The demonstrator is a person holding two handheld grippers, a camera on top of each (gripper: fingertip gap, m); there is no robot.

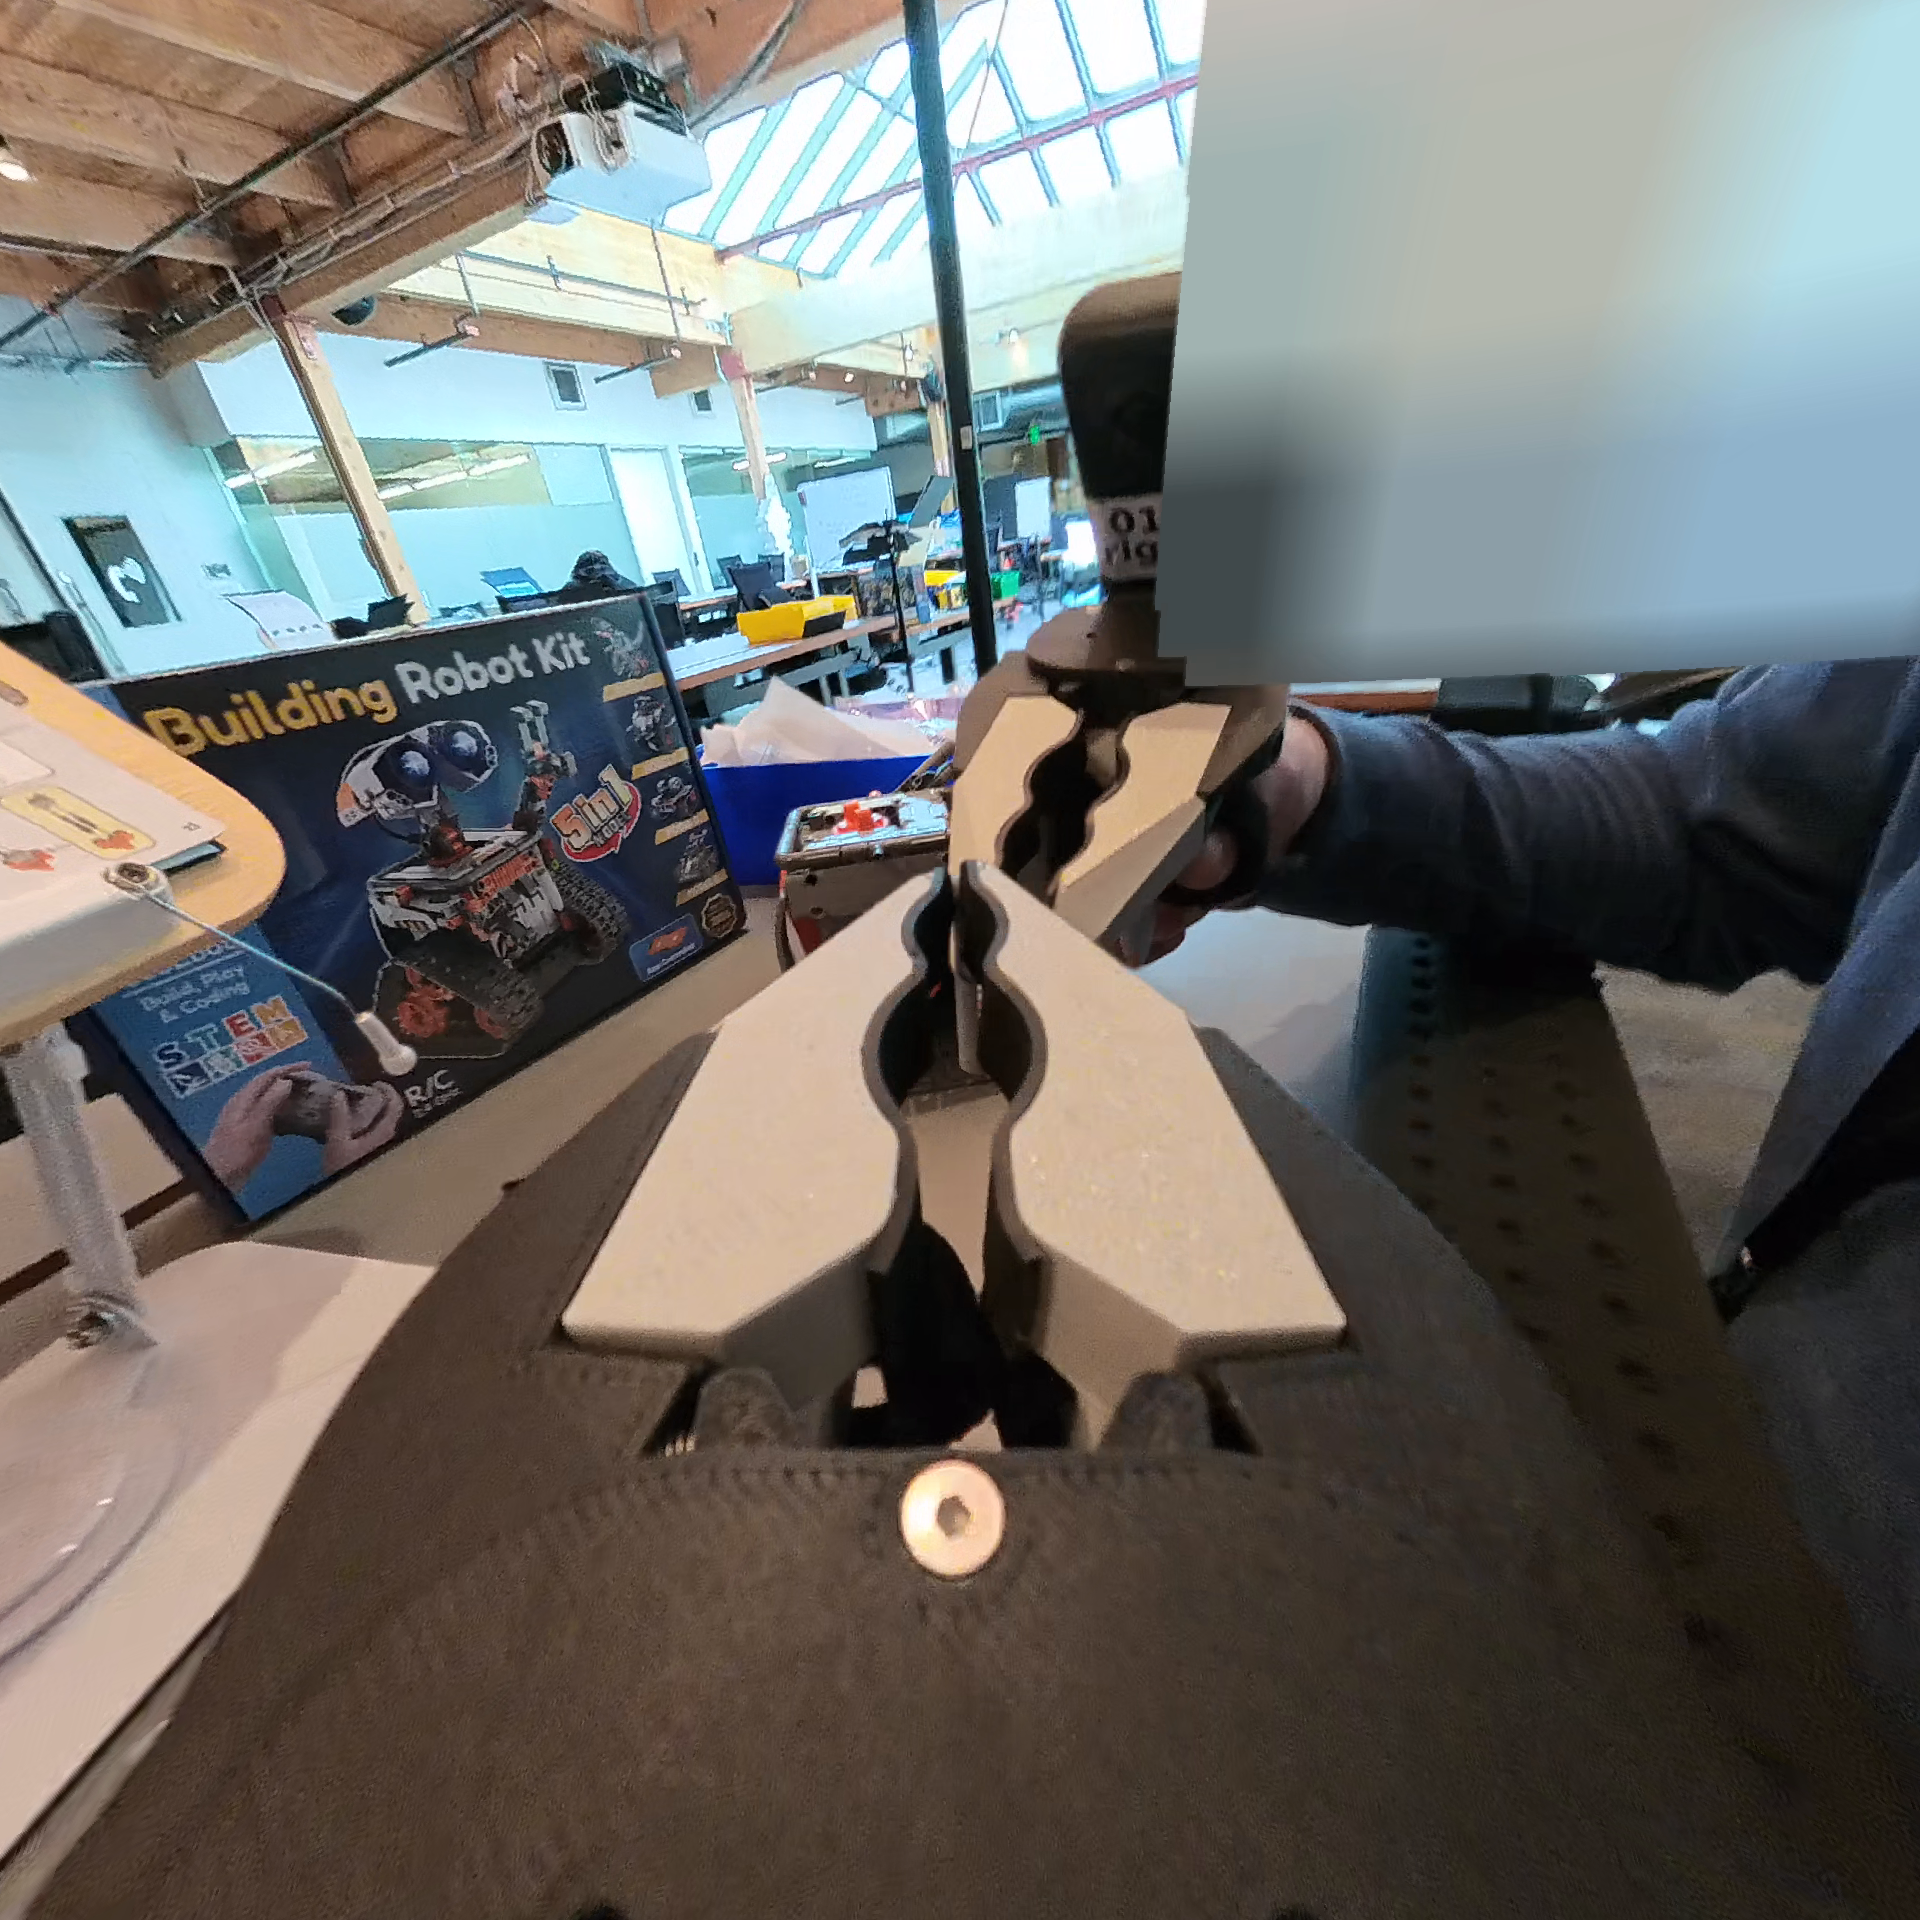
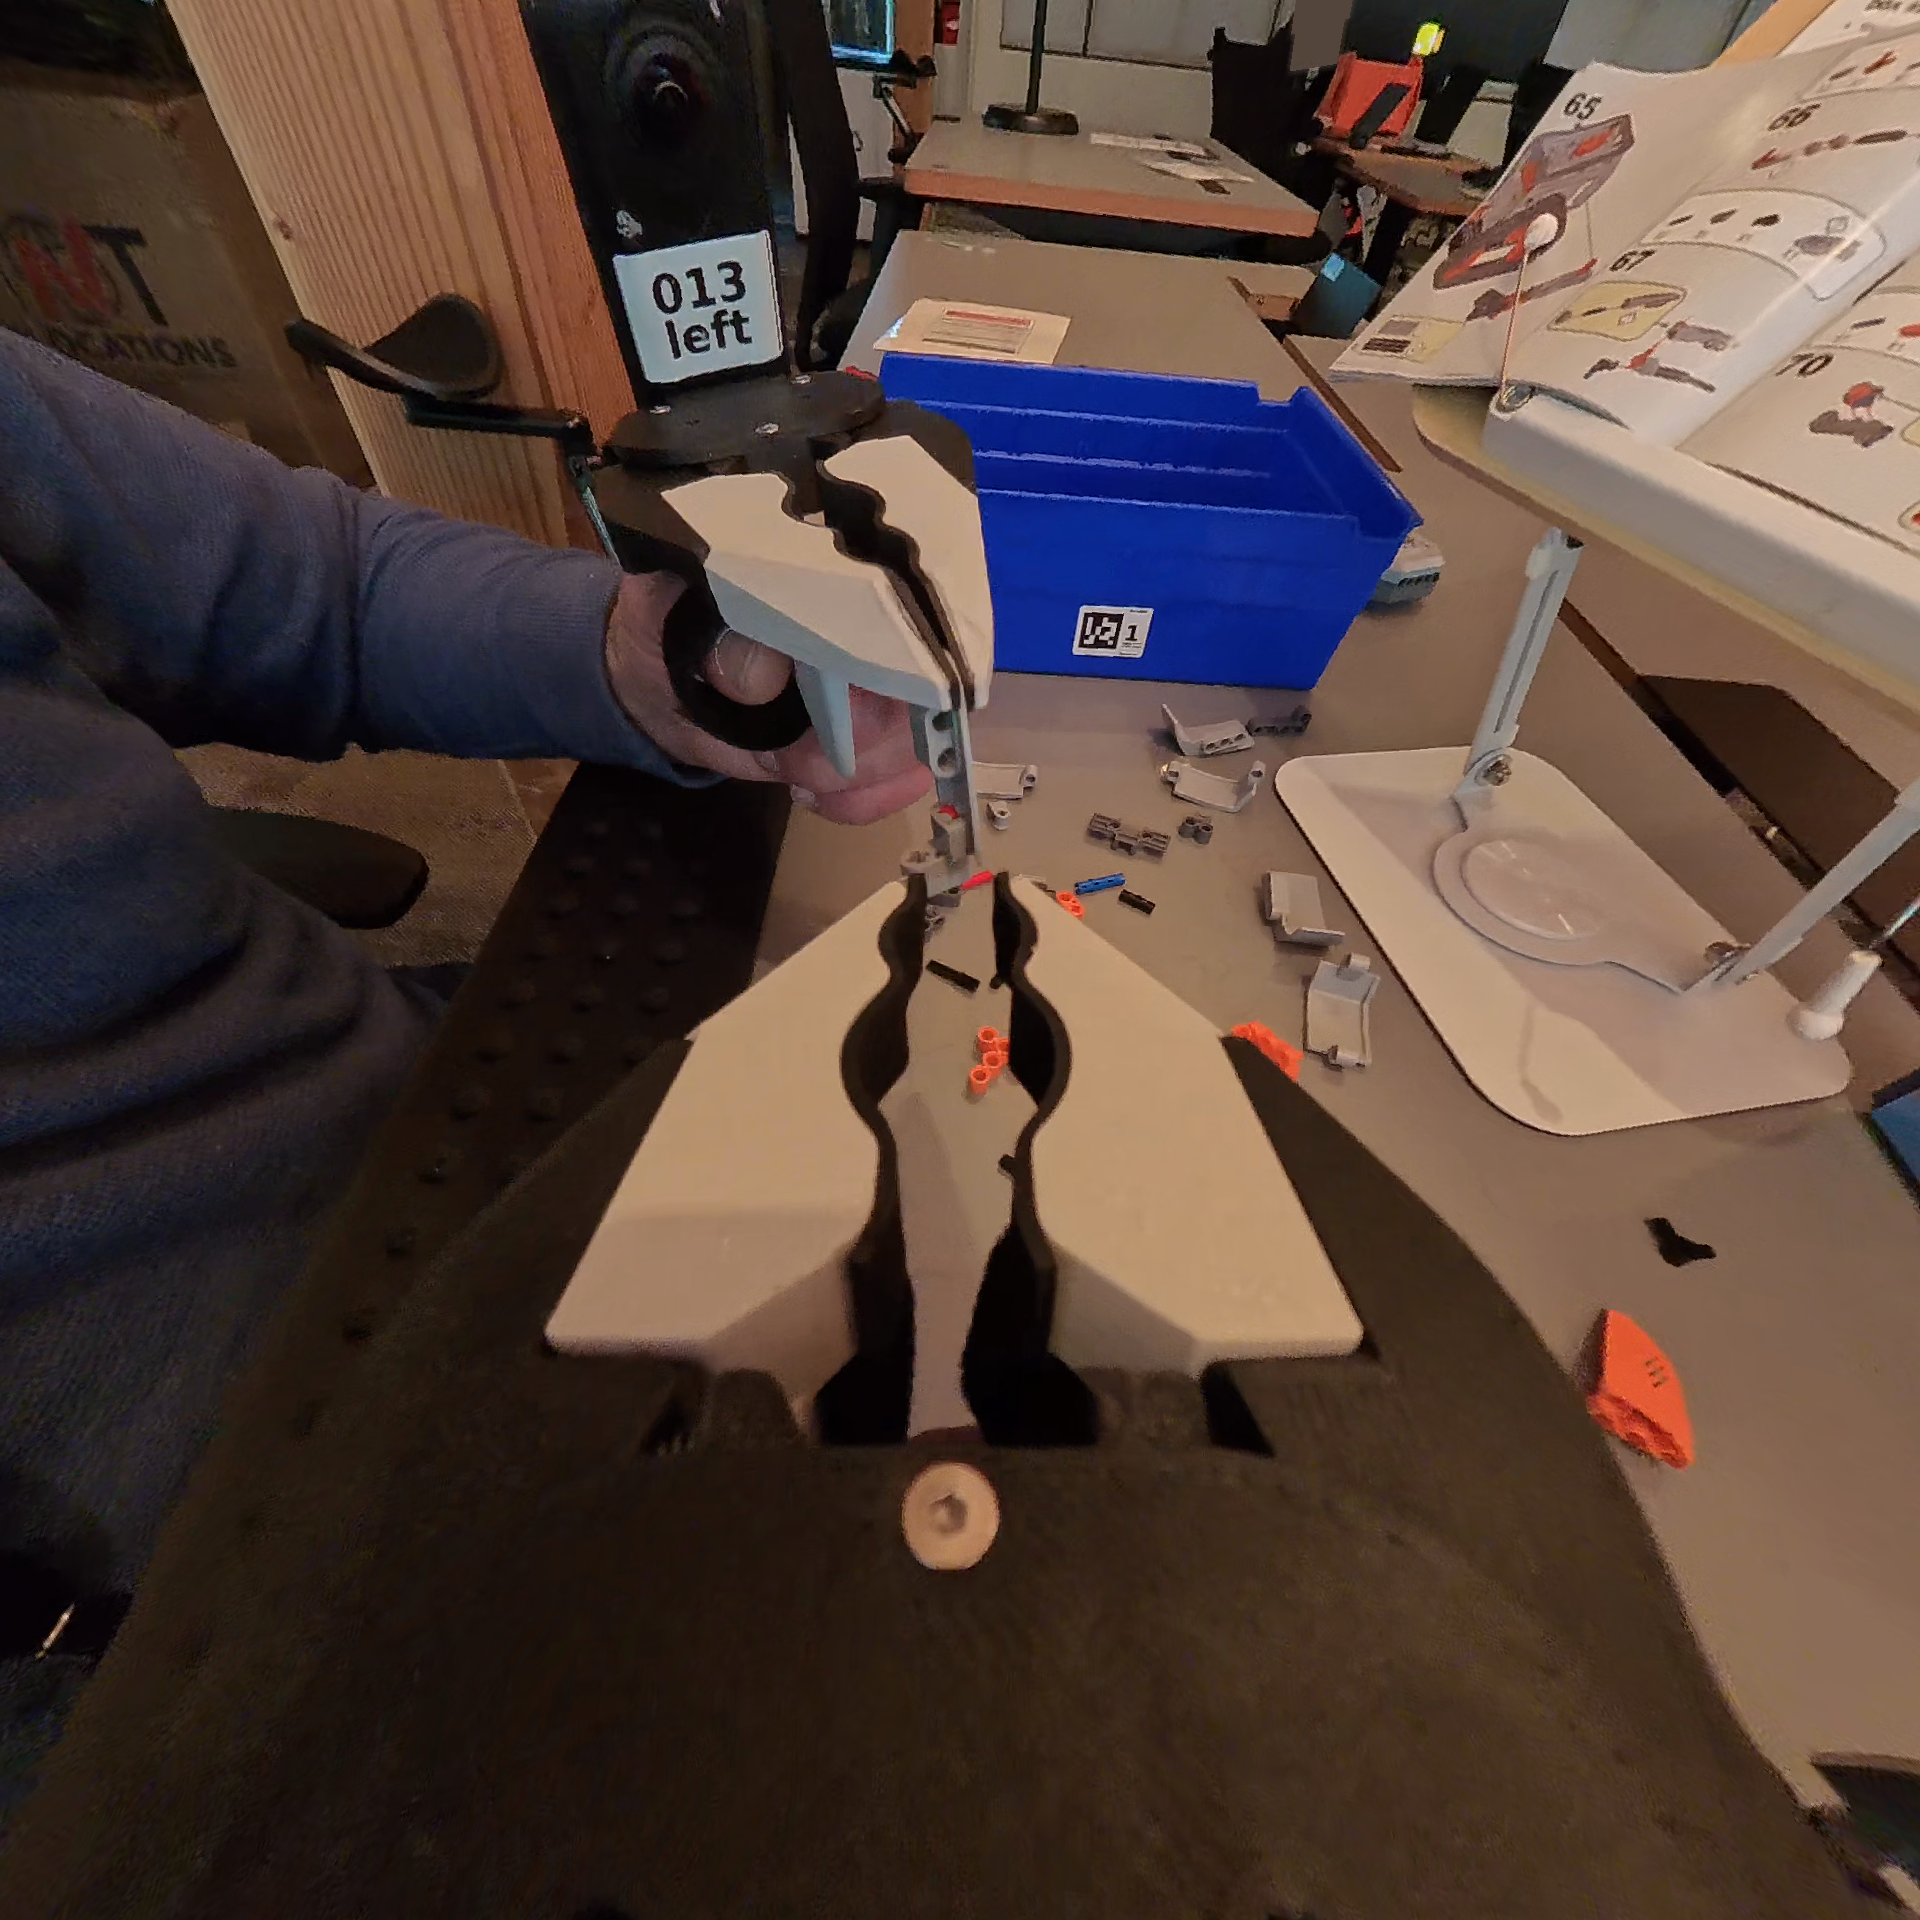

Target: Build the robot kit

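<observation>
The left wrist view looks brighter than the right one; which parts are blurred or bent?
Left wrist view: skylight glare, a mosaic patch at upper right, left gripper sharp. Right wrist view: dimmer and warmer, blue bin sharp, grey table curved by the wide lens.

Our tools: left tool and right tool share pale grey wavy-edged fingers, black textured bodies, one silver hex screw each. Blue-grey knit sleeves.

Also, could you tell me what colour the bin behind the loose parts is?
The bin is blue, clearest in the right wrist view.
</observation>
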